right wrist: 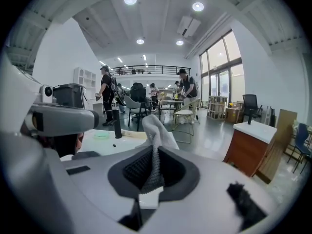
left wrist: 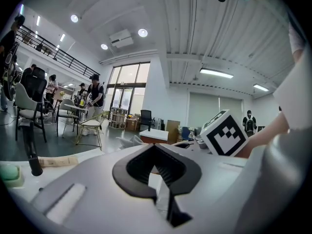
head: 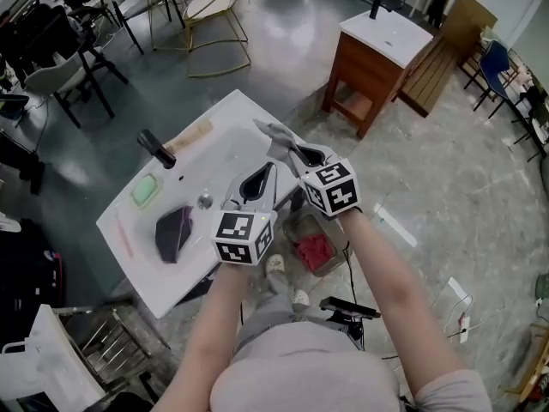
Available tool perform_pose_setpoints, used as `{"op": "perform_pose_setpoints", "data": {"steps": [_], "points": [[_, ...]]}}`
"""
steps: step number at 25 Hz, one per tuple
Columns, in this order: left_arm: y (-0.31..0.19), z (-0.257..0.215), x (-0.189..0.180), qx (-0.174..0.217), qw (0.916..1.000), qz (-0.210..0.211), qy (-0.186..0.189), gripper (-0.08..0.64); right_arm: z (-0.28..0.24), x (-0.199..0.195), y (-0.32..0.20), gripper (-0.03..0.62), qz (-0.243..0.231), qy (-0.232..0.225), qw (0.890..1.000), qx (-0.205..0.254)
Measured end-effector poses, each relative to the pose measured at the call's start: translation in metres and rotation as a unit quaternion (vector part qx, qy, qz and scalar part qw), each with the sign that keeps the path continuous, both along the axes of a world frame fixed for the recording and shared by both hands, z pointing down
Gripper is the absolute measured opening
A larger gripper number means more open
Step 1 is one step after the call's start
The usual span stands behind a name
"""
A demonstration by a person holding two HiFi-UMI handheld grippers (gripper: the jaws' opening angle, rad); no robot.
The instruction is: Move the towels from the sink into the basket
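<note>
In the head view a white sink top stands slantwise, with a dark purple towel lying in its basin. My right gripper is shut on a light grey towel, held above the sink top's right edge. In the right gripper view the grey towel sticks up from the closed jaws of the right gripper. My left gripper is just to its left over the sink, and its jaws look shut with nothing in them. On the floor below lies a basket holding a red towel.
A black faucet, a green soap and a wooden strip are on the sink top. A wooden cabinet stands at the back right and a metal rack at the lower left. Chairs and people are farther back.
</note>
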State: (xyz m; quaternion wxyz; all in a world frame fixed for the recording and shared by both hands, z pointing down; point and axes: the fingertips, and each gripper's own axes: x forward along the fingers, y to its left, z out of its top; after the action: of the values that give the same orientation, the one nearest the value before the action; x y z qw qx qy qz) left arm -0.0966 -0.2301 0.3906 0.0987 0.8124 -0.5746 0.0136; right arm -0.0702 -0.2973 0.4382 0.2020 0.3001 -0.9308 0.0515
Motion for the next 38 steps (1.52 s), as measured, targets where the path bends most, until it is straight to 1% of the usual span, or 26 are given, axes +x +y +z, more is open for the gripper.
{"op": "perform_pose_setpoints", "data": {"steps": [8,19,31,38], "points": [[0.004,0.005,0.017,-0.004,0.9997,0.024,-0.001,0.005,-0.011,0.02,0.024,0.038,0.006,-0.022,1.0,0.011],[0.011,0.009,0.051,-0.006,0.9983,0.058,0.003,0.005,-0.017,0.059,0.051,0.038,0.046,-0.05,0.998,0.003],[0.018,0.025,0.084,-0.017,0.9959,0.089,0.003,0.005,-0.005,0.106,0.072,0.038,0.088,-0.062,0.994,-0.004],[0.025,0.045,0.104,-0.037,0.9933,0.11,0.002,0.005,0.023,0.128,0.087,0.038,0.11,-0.053,0.992,-0.03]]}}
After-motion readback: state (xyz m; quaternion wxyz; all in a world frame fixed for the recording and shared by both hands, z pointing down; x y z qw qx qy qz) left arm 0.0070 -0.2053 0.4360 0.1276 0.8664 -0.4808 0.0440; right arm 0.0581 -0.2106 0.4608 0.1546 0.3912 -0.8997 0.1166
